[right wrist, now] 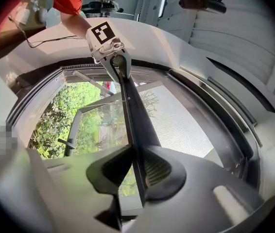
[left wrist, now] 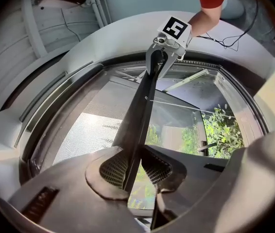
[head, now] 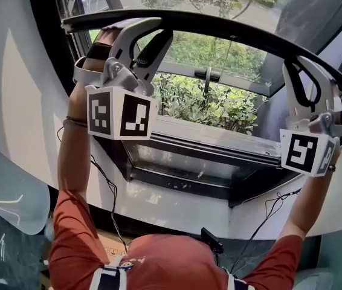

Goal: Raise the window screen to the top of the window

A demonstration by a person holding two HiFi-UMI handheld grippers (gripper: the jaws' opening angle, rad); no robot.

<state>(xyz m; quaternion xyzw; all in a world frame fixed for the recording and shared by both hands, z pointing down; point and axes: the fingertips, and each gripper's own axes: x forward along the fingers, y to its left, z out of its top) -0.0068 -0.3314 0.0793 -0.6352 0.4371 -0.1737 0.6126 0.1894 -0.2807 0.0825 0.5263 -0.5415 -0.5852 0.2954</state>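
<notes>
Gripping the dark bottom bar (head: 219, 26) of the window screen (left wrist: 94, 125), a person in a red shirt (head: 159, 261) holds both arms raised at a curved white window frame (head: 14, 101). The left gripper (head: 150, 32) pinches the bar near its left end, ridged pads pressed against both faces. The right gripper (head: 310, 71) clamps the bar near the right end. The bar hangs well above the sill (head: 207, 135), with grey mesh stretching beyond it. Green shrubs (head: 207, 104) fill the opening below.

Head view looks down on window (head: 207, 139); gripper views closely face the screen bar (left wrist: 140, 115).
</notes>
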